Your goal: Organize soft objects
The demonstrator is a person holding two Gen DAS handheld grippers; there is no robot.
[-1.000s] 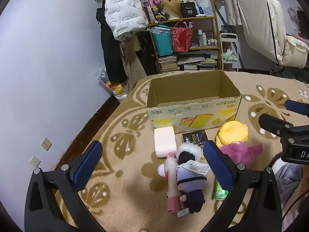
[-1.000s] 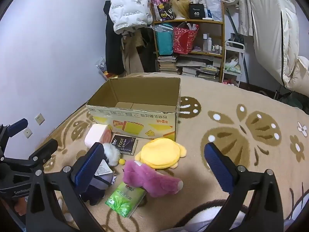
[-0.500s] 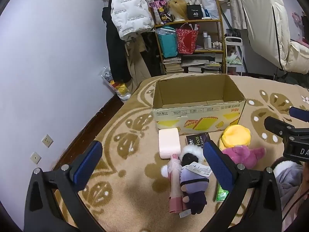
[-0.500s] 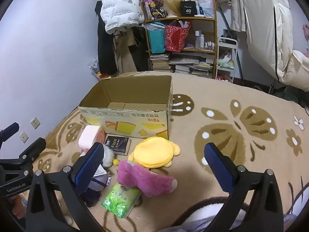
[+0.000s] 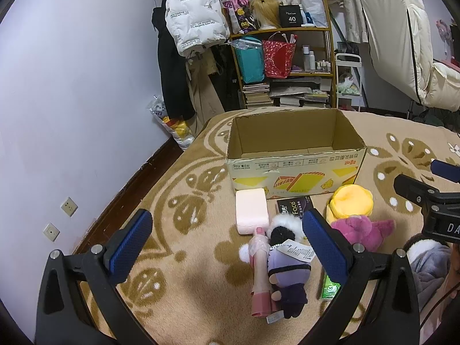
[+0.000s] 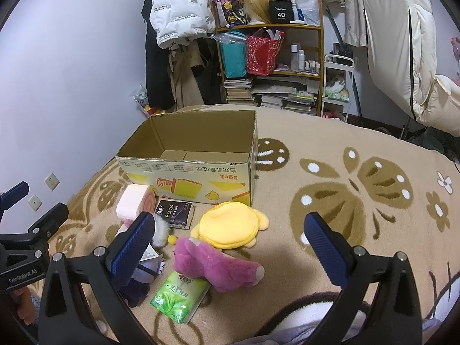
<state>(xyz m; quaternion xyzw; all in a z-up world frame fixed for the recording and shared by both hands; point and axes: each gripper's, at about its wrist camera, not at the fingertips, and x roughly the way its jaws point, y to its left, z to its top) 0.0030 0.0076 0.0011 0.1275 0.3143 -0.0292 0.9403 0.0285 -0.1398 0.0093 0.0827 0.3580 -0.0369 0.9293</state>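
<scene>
Both the left gripper (image 5: 224, 237) and right gripper (image 6: 230, 238) hover spread wide and empty above the soft toys, the purple doll (image 5: 287, 270), pink plush (image 6: 218, 264) and yellow plush (image 6: 230, 225), which lie clustered on the carpet (image 6: 359, 201) just before the open, empty cardboard box (image 6: 189, 178), likely so each needs only a short lift in.

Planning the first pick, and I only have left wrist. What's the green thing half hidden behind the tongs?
Observer: A green plastic tissue pack, lying flat. The pink plush toy overlaps its far corner.
Operator: Right tongs state?
Observer: Right tongs are open, with nothing between them.
Operator: Anything small I'd miss?
Observer: A small yellow pom-pom, close to the pink plush toy's far end.
</scene>
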